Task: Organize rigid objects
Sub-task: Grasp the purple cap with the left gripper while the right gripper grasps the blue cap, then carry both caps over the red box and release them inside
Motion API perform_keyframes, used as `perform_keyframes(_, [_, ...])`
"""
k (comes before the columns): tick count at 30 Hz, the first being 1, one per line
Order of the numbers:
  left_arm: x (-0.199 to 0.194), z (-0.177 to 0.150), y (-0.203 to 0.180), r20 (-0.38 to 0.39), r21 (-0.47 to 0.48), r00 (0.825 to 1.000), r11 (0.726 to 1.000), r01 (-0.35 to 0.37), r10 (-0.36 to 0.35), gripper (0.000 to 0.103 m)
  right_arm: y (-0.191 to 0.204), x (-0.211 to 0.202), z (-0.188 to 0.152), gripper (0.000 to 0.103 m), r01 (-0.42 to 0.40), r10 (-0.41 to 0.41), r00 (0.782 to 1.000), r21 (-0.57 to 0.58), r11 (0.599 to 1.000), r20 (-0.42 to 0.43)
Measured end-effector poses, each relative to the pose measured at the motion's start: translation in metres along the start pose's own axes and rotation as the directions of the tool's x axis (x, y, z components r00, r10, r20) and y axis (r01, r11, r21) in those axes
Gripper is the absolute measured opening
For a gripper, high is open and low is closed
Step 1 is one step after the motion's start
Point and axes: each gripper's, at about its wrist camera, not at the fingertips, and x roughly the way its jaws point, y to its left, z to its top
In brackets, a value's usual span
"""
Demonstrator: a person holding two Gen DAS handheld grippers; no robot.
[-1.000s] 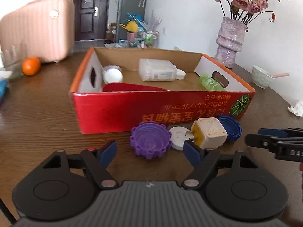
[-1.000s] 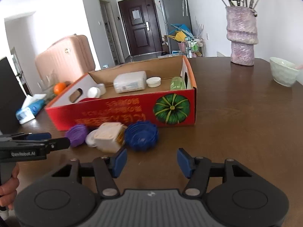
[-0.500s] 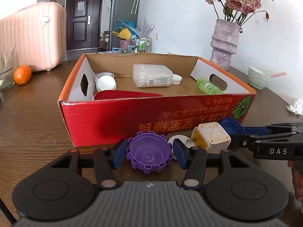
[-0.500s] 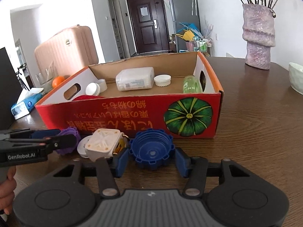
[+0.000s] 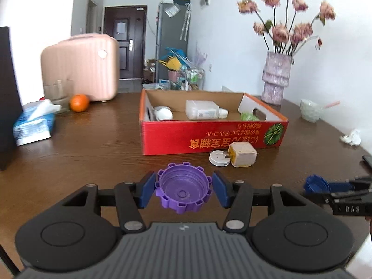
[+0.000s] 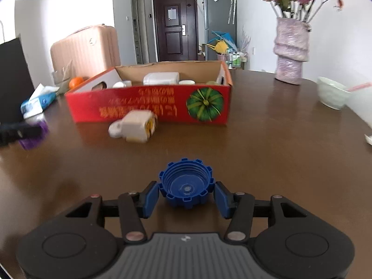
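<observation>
Left tool (image 5: 183, 189): clamped on the purple toothed plastic cap (image 5: 183, 191), now lifted back from the red cardboard box (image 5: 209, 137).
Right tool (image 6: 186, 196): gripping the blue toothed plastic cap (image 6: 186, 186), likewise withdrawn.
Meaning: both caps secured, probably ready for boxing.
Left on desk (image 6: 267, 139): cream cube plug (image 5: 241, 154), white disc (image 5: 217, 158).

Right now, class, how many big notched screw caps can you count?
2: the purple cap in the left tongs, the blue cap in the right tongs. The box may hide others.

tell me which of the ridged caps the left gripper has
The purple cap, clamped between the left gripper pads. The blue cap is in the right gripper instead.
</observation>
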Motion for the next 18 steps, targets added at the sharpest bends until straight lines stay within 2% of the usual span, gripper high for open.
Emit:
perform_keyframes(4, [-0.045, 0.004, 0.002, 0.052, -0.024, 0.999, 1.0, -0.002, 0.004, 0.054, 0.005, -0.042, -0.009, 0.051, 0.0, 0.0, 0.999, -0.001, 1.0, 0.042])
perform_keyframes(11, [-0.106, 0.007, -0.009, 0.148, 0.001, 0.989, 1.0, -0.002, 0.002, 0.054, 0.023, -0.105, -0.008, 0.051, -0.037, 0.043, 0.986, -0.04, 0.999, 0.159])
perform_keyframes(18, [-0.132, 0.004, -0.013, 0.187, 0.008, 0.982, 1.0, 0.011, -0.012, 0.054, 0.028, -0.134, -0.01, 0.051, -0.052, 0.061, 0.978, -0.049, 0.997, 0.201])
